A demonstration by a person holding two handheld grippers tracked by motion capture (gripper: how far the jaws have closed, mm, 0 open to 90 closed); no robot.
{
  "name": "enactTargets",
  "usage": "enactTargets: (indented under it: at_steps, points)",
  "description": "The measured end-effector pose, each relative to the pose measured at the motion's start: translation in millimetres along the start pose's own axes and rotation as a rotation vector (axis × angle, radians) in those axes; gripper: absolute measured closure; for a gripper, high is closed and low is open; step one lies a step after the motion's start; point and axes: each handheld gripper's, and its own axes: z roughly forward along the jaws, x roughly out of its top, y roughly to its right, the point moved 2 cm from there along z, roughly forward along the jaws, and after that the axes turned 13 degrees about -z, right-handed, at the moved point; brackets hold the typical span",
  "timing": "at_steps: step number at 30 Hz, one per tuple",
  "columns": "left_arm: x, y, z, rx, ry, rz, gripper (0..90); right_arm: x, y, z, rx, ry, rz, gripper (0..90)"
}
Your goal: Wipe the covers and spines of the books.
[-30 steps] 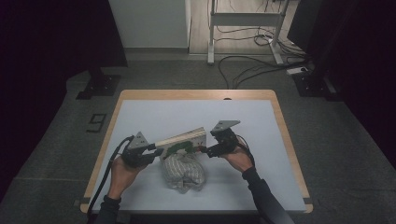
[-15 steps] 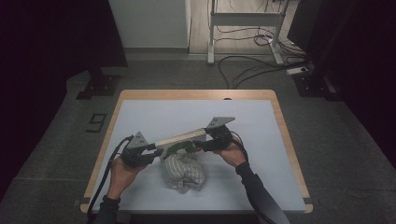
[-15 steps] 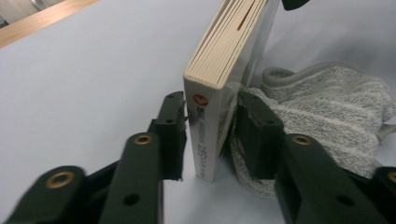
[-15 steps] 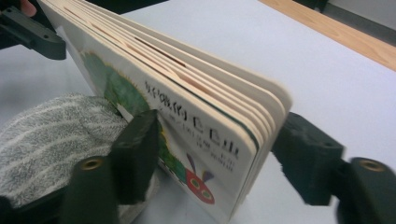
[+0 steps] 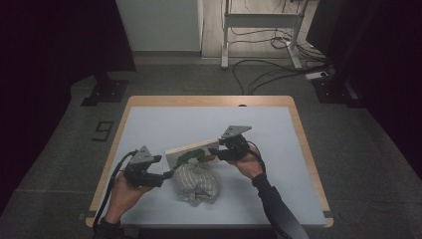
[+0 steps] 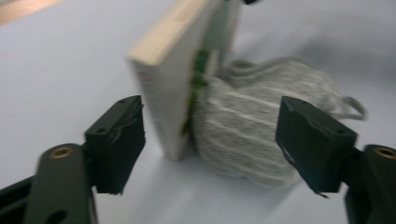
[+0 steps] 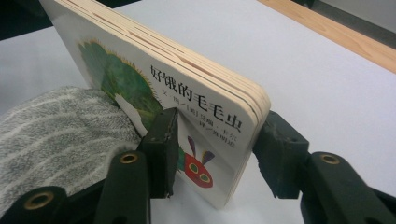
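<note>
1. A thick board book [image 5: 191, 151], cream-edged, its cover bearing a green caterpillar with a red face and Chinese writing, stands tilted on its edge near the table's middle.
2. A grey, white-striped knitted cloth [image 5: 196, 181] lies bunched on the table, pressed against the book's cover side.

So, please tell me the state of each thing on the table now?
Board book: closed, standing on its edge, tilted against the cloth.
Grey striped cloth: crumpled in a heap, touching the book.
Right gripper: fingers shut on the book's corner.
Left gripper: open, holding nothing.
</note>
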Motion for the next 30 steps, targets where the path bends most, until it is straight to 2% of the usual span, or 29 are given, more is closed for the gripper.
enactTargets:
  at_steps: [3,8,10,15,18,30]
  points:
    - [0.6,9.2,6.8,-0.043,-0.033,-0.004,18.3,-0.2,1.0,0.3,0.000,0.002,0.008,52.1]
    - [2.0,26.6,24.7,-0.089,-0.061,0.006,12.9,0.1,-0.5,0.0,-0.001,-0.003,0.007,51.1]
    - [2.3,31.9,34.4,-0.097,-0.086,0.016,11.0,0.0,0.0,-0.1,0.004,-0.004,0.010,51.0]
    - [-2.0,34.5,55.1,-0.034,-0.127,0.057,12.3,1.3,-0.7,1.0,0.001,-0.010,0.008,48.1]
    - [-6.5,35.9,65.0,-0.014,-0.144,0.070,13.3,1.2,-1.3,1.4,-0.001,-0.007,0.010,47.6]
    - [-20.0,35.8,94.7,0.004,-0.211,0.092,17.6,1.4,-1.9,0.5,0.003,-0.015,0.011,48.1]
